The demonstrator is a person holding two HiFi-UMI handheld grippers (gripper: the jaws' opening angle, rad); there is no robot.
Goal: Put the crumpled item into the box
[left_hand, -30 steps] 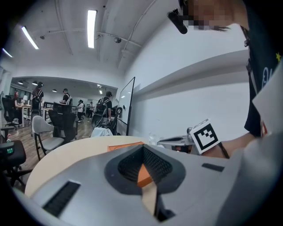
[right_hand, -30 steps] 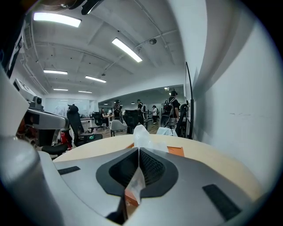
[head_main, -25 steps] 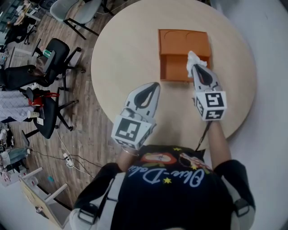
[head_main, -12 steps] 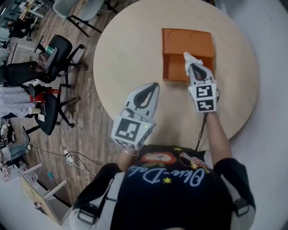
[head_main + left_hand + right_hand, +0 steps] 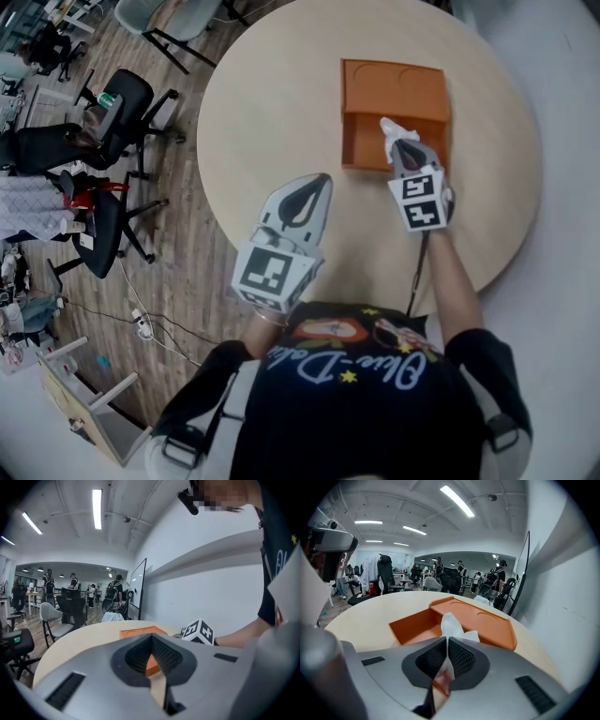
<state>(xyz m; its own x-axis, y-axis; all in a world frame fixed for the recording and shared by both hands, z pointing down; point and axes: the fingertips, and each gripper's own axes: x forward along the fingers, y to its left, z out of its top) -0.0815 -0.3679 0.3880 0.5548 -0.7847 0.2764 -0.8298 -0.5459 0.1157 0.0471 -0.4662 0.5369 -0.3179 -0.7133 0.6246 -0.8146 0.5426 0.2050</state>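
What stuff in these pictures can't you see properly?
- Lower part of the crumpled paper: right gripper view, pinched between the jaws of the right hand-held gripper.
- Part of the floor of the box: head view, that hand-held gripper covers it.
- Far edge of the table: head view, cut off at the picture's top.
- Background people: both gripper views, too small.

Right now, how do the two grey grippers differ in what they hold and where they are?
The right grey gripper is shut on a white crumpled paper; the left grey gripper is shut on nothing. The right one reaches over the orange box; the left one hangs back at the round beige table's near edge. Both carry a marker cube.
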